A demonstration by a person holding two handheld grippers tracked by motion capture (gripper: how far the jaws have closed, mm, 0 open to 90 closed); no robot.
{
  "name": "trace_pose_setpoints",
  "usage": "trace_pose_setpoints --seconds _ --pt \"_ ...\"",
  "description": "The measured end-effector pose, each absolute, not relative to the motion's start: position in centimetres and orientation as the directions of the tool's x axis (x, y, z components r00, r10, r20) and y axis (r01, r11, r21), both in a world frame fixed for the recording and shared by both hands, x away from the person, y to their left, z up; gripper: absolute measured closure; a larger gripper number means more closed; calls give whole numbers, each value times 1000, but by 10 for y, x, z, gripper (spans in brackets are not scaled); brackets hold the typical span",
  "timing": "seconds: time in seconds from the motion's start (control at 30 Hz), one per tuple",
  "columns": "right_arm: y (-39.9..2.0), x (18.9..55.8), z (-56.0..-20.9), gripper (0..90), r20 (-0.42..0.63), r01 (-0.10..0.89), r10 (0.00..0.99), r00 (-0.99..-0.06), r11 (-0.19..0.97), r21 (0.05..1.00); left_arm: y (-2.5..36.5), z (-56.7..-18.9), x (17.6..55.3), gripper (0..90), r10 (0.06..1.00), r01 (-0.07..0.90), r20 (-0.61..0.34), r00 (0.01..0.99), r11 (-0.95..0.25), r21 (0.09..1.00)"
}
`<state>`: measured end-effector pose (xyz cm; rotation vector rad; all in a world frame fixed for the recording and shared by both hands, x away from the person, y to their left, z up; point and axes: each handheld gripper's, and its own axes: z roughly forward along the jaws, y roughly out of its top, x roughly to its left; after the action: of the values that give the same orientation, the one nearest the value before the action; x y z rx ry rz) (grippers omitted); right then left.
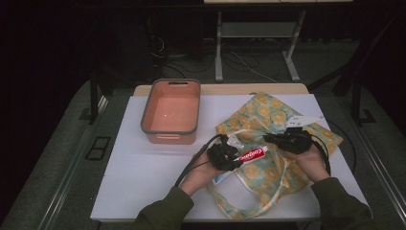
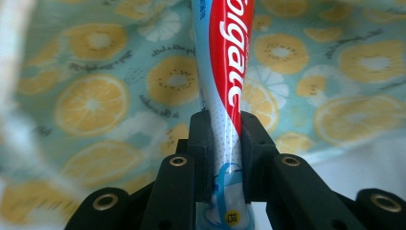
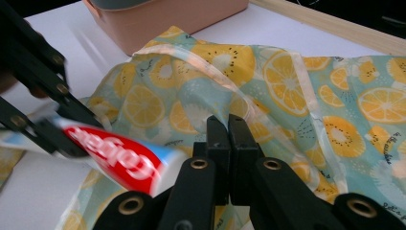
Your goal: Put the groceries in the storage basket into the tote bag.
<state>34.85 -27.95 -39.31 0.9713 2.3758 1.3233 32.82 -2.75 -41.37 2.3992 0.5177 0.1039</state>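
A red, white and blue toothpaste tube (image 1: 252,154) hangs over a cloth bag (image 1: 268,112) printed with orange and lemon slices. My left gripper (image 1: 236,160) is shut on the tube's flat tail end. In the left gripper view the tube (image 2: 229,62) runs up from between the jaws of the gripper (image 2: 225,125), with the bag's fabric (image 2: 95,100) behind it. My right gripper (image 1: 269,139) is shut on the bag's fabric near its pale trim. In the right gripper view the jaws of the gripper (image 3: 229,128) meet on the cloth (image 3: 287,81), and the tube (image 3: 119,153) sits blurred at left.
A pink tub (image 1: 171,111) with a grey rim stands open at the back left of the white board (image 1: 143,172). A white item (image 1: 302,120) lies on the bag's far side. The bag's straps (image 1: 239,203) loop toward the front edge. Cables trail from both grippers.
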Motion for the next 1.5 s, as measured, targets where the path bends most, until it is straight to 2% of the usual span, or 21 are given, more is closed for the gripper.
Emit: trace_pose_setpoints --seconds 0.1,0.23,0.3,0.37,0.43,0.57,0.73,0.9,0.97,1.03,1.2,1.33,1.43,1.5 --pt "-279 348 -394 888 97 430 657 -748 367 825 -35 -424 329 768 391 342 -55 919 -717 607" --pt "-279 348 -394 887 99 430 658 -747 365 826 -33 -422 328 747 388 324 -58 920 -667 671" --pt "-279 348 -394 888 98 431 659 -746 365 825 -27 -416 327 576 393 329 -75 916 -635 699" --pt "-279 348 -394 887 99 432 659 -745 364 825 -18 -408 324 452 412 335 -79 908 -599 727" --pt "-279 347 -394 887 98 431 659 -746 366 825 -5 -400 320 396 429 342 -89 899 -559 755" --pt "-278 347 -395 887 97 432 658 -746 369 823 21 -394 309 373 444 338 -85 892 -531 777" --pt "-278 347 -395 888 96 432 658 -747 371 822 42 -408 301 336 471 368 -82 878 -558 744" --pt "-278 347 -395 887 95 433 659 -746 372 821 48 -423 298 304 481 365 -36 876 -612 701" --pt "-278 347 -395 888 96 434 660 -745 371 821 48 -427 300 311 478 362 -23 878 -630 687" --pt "-278 347 -395 887 95 433 660 -745 371 821 46 -431 300 359 471 357 -14 882 -647 673" --pt "-279 347 -395 888 95 432 661 -745 370 822 45 -434 299 620 444 313 36 895 -684 659" --pt "-278 347 -395 888 94 432 659 -746 372 822 46 -429 299 772 434 272 90 896 -699 661" --pt "-277 347 -395 887 92 431 657 -748 375 821 46 -427 301 863 430 268 84 899 -692 670" --pt "-276 347 -395 888 91 430 657 -748 376 821 44 -425 303 892 425 281 53 904 -681 676"
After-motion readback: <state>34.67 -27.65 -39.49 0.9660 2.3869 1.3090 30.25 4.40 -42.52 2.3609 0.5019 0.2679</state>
